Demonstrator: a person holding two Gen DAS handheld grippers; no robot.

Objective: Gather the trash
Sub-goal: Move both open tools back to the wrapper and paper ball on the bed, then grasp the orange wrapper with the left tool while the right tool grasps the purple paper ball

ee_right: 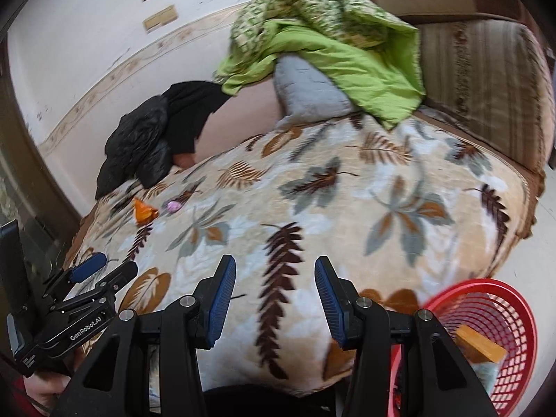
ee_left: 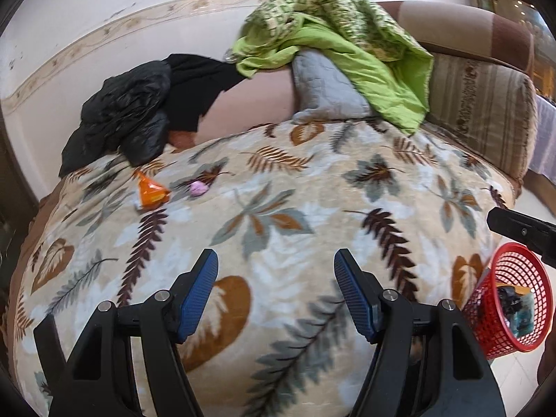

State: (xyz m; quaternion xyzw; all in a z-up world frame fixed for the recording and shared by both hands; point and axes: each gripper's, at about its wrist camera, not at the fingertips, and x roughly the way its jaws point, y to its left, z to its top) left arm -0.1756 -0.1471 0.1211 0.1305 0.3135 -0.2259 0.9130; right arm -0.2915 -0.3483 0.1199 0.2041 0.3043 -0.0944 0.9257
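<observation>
An orange wrapper (ee_left: 151, 193) and a small pink crumpled piece (ee_left: 198, 187) lie on the leaf-patterned blanket (ee_left: 278, 208) at its far left. Both also show in the right wrist view, wrapper (ee_right: 144, 211) and pink piece (ee_right: 173, 205). A red mesh basket (ee_left: 509, 299) with some trash in it stands at the right, by the bed's near edge; in the right wrist view the basket (ee_right: 486, 333) holds a brown piece. My left gripper (ee_left: 276, 271) is open and empty above the blanket. My right gripper (ee_right: 274, 278) is open and empty, next to the basket.
A black jacket (ee_left: 128, 114), a grey pillow (ee_left: 326, 87) and a green quilt (ee_left: 347, 41) lie at the back against the wall. A striped brown sofa arm (ee_left: 486, 104) bounds the right side. The left gripper's body (ee_right: 69, 312) shows at the right view's lower left.
</observation>
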